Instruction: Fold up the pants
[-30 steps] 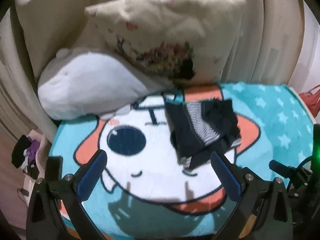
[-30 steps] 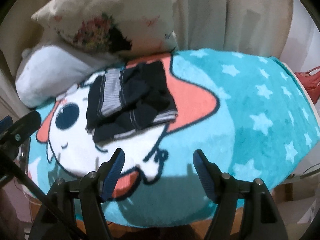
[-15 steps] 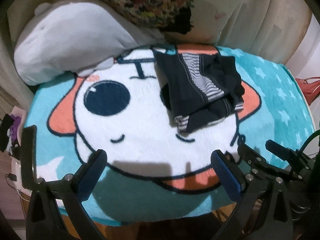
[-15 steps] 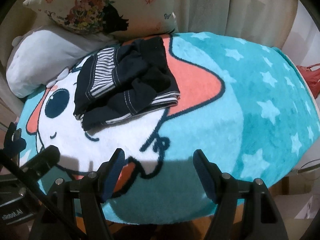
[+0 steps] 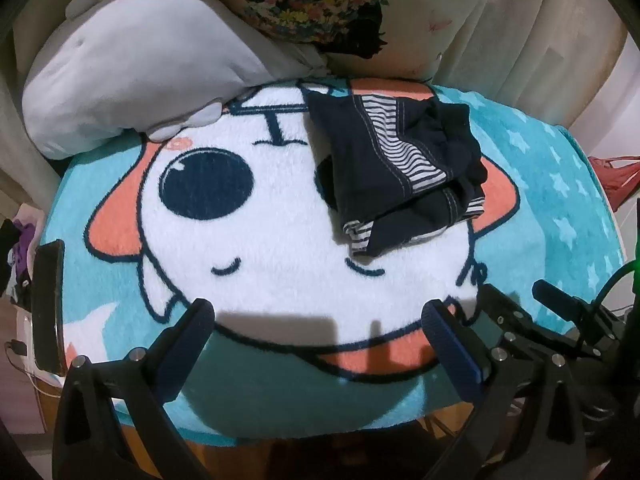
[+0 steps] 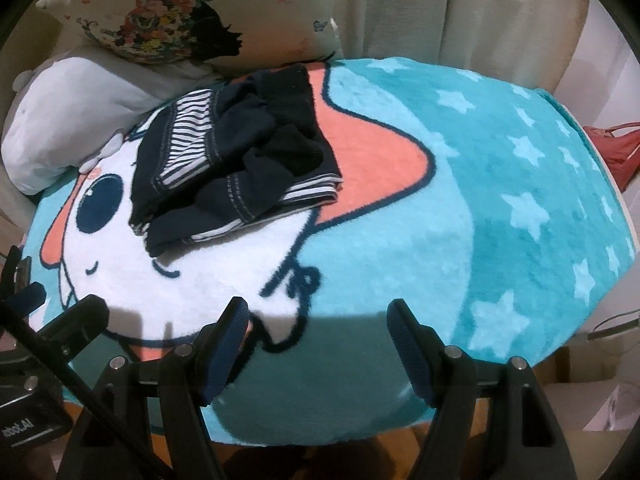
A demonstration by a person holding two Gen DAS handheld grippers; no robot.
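Note:
Dark navy pants (image 5: 400, 168) with striped panels lie bunched on a teal cartoon blanket (image 5: 280, 240), toward its far middle. They also show in the right wrist view (image 6: 236, 164), left of centre. My left gripper (image 5: 320, 344) is open and empty above the blanket's near edge, well short of the pants. My right gripper (image 6: 318, 344) is open and empty, also above the near edge, to the right of the pants. Its body shows at the lower right of the left wrist view (image 5: 560, 328).
A grey-white plush pillow (image 5: 132, 80) and a floral cushion (image 5: 320, 4) lie behind the blanket against cream curtains (image 6: 460, 8). A red bag (image 6: 616, 152) sits off the right side. A dark stand (image 5: 48, 304) is at the left edge.
Both grippers have tilted down and drawn closer over the blanket, so the pants look larger and sit lower in both views. The pants have not moved. Both grippers stayed open.

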